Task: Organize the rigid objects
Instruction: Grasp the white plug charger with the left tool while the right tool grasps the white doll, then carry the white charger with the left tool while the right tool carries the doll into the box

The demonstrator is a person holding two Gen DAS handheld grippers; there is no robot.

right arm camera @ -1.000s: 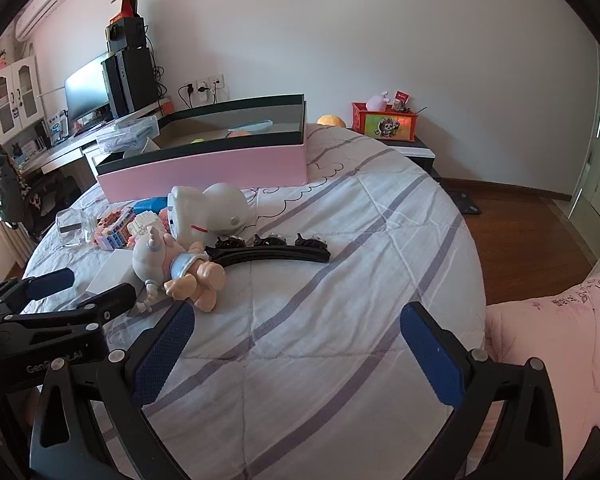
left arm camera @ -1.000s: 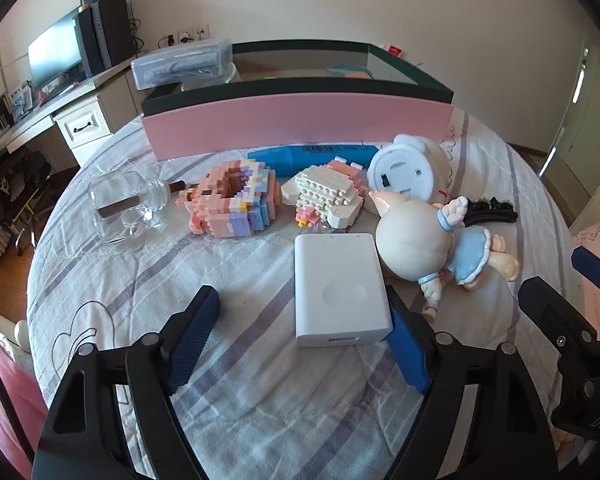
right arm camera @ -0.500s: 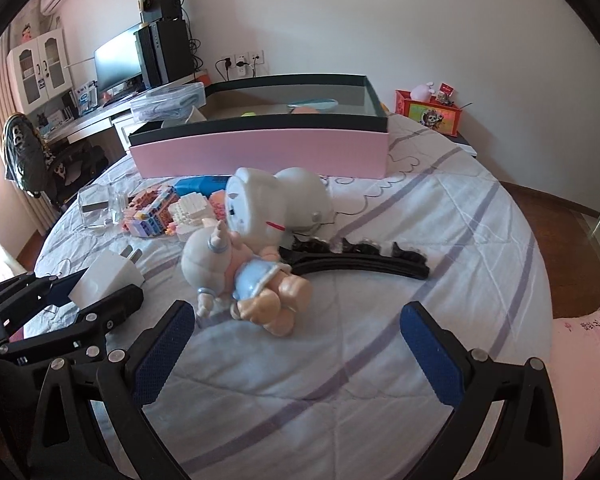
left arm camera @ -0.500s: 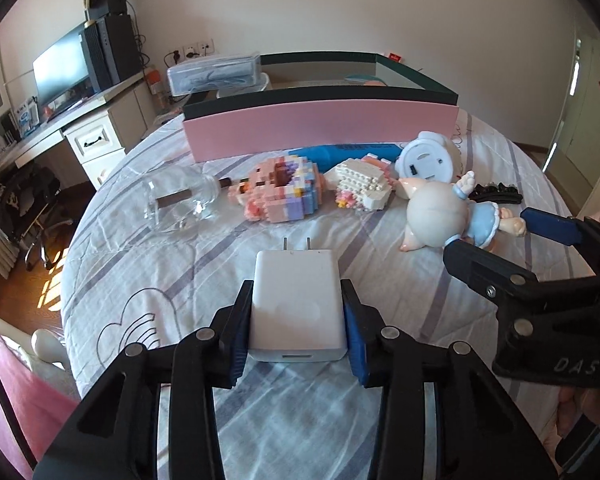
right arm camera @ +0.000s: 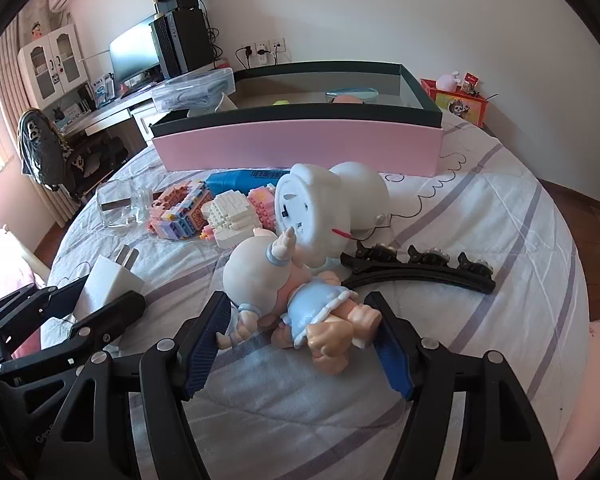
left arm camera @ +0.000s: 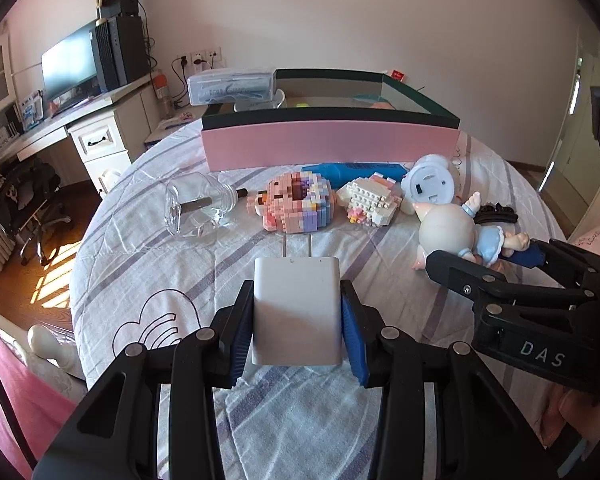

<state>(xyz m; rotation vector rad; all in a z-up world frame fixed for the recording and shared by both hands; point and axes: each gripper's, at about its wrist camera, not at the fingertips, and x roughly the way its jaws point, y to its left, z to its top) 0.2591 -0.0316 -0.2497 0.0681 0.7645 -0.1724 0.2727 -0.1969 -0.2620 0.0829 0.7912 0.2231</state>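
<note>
Both grippers have advanced: my left gripper (left arm camera: 298, 322) now clamps the white rectangular plastic charger (left arm camera: 296, 308) near the bed's (left arm camera: 148, 264) front edge, while my right gripper (right arm camera: 296, 344), just narrowing, straddles the blue-dressed vinyl doll (right arm camera: 296, 300) without visible pad contact, so binning comes next.

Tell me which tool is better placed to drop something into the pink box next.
Left tool: its pads already clamp the white charger block. The right tool's jaws, just closing, only straddle the blue-dressed doll.
</note>
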